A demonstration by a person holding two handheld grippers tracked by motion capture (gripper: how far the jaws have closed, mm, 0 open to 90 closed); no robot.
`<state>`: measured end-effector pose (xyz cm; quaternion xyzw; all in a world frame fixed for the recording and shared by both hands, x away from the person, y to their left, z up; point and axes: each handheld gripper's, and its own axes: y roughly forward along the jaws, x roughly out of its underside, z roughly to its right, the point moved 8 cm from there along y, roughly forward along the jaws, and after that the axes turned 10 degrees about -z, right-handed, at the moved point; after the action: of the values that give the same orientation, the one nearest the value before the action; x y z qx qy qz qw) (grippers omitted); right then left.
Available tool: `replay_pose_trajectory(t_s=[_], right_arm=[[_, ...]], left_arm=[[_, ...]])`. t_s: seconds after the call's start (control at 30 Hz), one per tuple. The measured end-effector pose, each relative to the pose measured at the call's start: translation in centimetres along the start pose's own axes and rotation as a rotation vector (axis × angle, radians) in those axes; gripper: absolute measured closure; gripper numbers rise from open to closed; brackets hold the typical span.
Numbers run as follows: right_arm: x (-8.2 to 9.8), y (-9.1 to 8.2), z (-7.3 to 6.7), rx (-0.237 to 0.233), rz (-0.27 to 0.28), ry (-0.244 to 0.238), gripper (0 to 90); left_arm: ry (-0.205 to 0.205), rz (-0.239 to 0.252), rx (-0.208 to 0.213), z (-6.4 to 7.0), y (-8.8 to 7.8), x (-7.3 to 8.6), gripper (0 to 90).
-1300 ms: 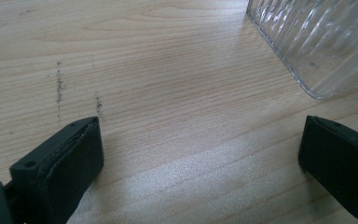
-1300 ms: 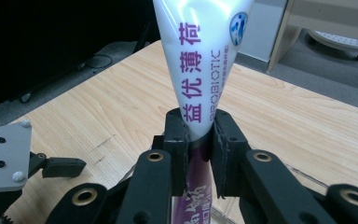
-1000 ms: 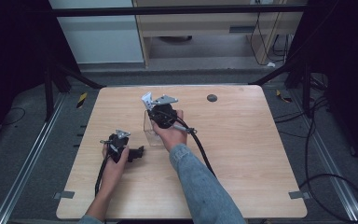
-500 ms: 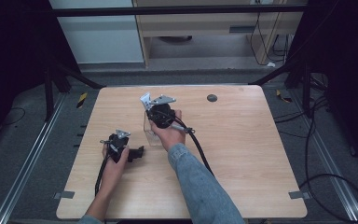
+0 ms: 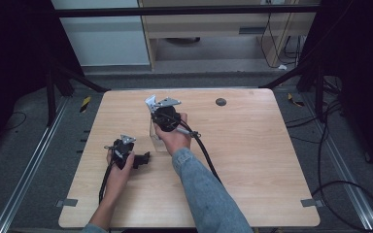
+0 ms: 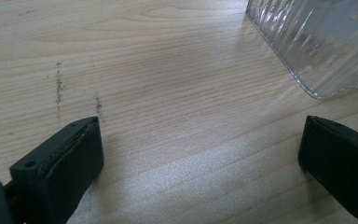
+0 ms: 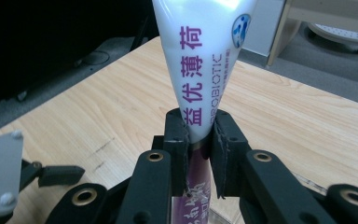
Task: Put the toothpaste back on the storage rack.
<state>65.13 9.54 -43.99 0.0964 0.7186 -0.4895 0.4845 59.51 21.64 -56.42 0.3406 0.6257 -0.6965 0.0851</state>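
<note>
A white toothpaste tube with purple lettering stands upright between the pads of my right gripper, which is shut on its lower part. In the high view the right gripper hangs over a clear ribbed glass near the table's middle, and the tube's bottom end points down into it. The left gripper rests on the wooden table just left of the glass, jaws wide apart. In the left gripper view the left gripper has only bare wood between its jaws, and the glass stands beyond the right one.
A small dark round disc lies near the table's far edge. Black cables trail from both grippers toward the near edge. Dark floor, metal rails and a pale cabinet surround the table.
</note>
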Motion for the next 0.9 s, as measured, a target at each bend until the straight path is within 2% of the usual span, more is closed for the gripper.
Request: replay_pose_trajectory(t_s=[0.47, 0.9], right_arm=[[0.49, 0.48, -0.08, 0.014, -0.035, -0.014, 77.6], [0.47, 0.58, -0.02, 0.019, -0.038, -0.010, 77.1]], left_arm=[[0.000, 0.000, 0.000, 0.00, 0.00, 0.00, 0.0], [0.000, 0.000, 0.000, 0.00, 0.00, 0.00, 0.0]])
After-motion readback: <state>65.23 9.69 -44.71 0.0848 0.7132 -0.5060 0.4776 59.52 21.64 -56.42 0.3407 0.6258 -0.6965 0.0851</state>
